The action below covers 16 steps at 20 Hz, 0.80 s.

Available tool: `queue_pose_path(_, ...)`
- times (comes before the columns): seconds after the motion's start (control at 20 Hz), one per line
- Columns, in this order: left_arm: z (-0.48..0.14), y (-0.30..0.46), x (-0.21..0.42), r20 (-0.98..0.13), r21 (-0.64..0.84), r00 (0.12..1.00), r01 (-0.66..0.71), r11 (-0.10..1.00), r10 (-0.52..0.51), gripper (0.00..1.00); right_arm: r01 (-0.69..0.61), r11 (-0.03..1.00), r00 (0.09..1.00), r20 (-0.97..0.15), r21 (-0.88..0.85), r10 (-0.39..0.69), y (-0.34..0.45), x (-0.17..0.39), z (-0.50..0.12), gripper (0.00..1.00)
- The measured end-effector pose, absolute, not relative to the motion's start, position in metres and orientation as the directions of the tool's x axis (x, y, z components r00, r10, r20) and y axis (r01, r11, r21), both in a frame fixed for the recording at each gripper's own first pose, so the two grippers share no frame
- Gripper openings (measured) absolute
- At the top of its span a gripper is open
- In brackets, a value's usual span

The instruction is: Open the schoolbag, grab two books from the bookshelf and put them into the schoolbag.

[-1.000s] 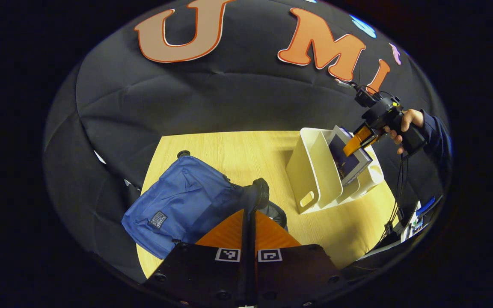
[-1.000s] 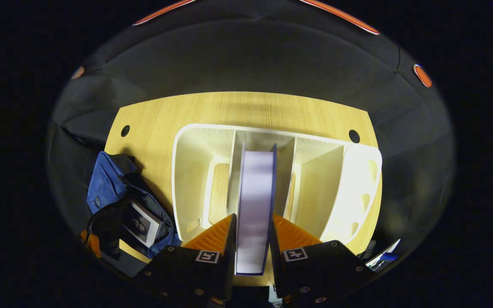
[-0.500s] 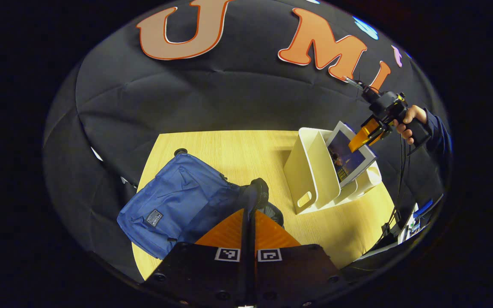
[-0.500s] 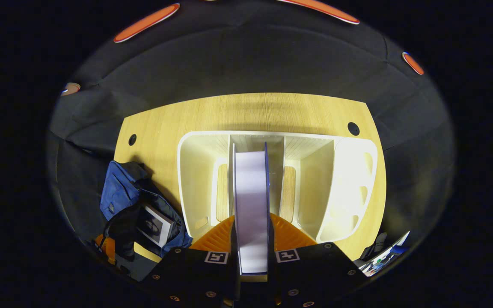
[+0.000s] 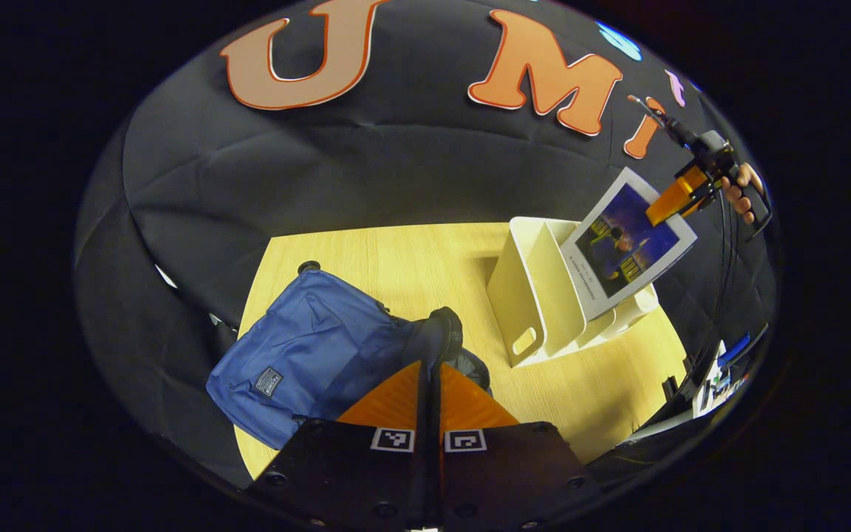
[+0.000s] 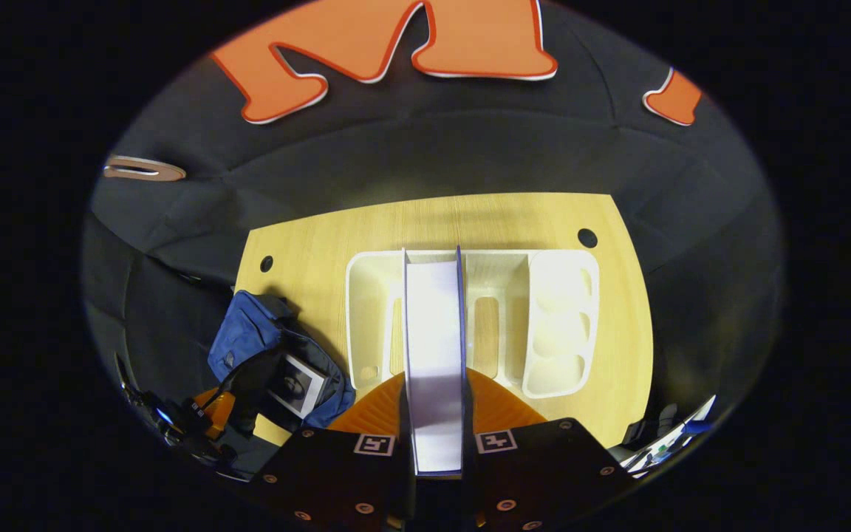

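Note:
The blue schoolbag [image 5: 307, 355] lies on the wooden table [image 5: 411, 258], its dark mouth held up by my left gripper [image 5: 430, 367], which is shut on the black rim [image 5: 444, 332]. High above the white bookshelf [image 5: 532, 295], my right gripper [image 5: 671, 201] is shut on a dark-covered book [image 5: 629, 244], clear of the slots. In the right gripper view that book [image 6: 433, 332] stands edge-on between the fingers of the right gripper [image 6: 434, 414], over the bookshelf [image 6: 558, 318]. One book [image 6: 296, 384] sits inside the open schoolbag [image 6: 248, 340], beside the left gripper [image 6: 211, 412].
A hand [image 5: 742, 188] holds the right gripper at the far right. The table [image 6: 433, 222] has round cable holes [image 6: 586, 238] at its back corners. Cables and small items [image 5: 717, 366] lie past the table's right edge.
My right gripper has lifted the book up and out of the bookshelf slot, well above it now. The left gripper has kept its hold on the schoolbag's rim, barely moving.

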State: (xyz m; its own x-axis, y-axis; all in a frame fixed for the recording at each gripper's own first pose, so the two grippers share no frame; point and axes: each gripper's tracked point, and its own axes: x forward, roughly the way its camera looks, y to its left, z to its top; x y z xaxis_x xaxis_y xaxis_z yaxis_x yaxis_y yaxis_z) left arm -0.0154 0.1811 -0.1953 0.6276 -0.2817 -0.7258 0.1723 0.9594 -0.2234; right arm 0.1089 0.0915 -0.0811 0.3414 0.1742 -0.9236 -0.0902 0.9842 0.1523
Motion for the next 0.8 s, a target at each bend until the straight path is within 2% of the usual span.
queue_pose_path(0.35, -0.195, 0.180, -0.017, -0.726, -0.220, 0.625, 0.183, 0.958, -0.286, 0.01, -0.101, 0.971, 0.415, -0.878, 0.217, 0.239, 0.086, 0.077, -0.022, 0.25)
queue_pose_path(0.55, -0.192, 0.179, -0.018, -0.728, -0.210, 0.625, 0.188, 0.960, -0.281, 0.01, -0.106, 0.964, 0.442, -0.857, 0.242, 0.264, 0.088, 0.057, -0.018, 0.25)
queue_pose_path(0.8, -0.189, 0.182, -0.017, -0.738, -0.170, 0.620, 0.210, 0.963, -0.265, 0.01, -0.128, 0.914, 0.420, -0.814, 0.384, 0.401, 0.123, 0.024, -0.029, 0.25)
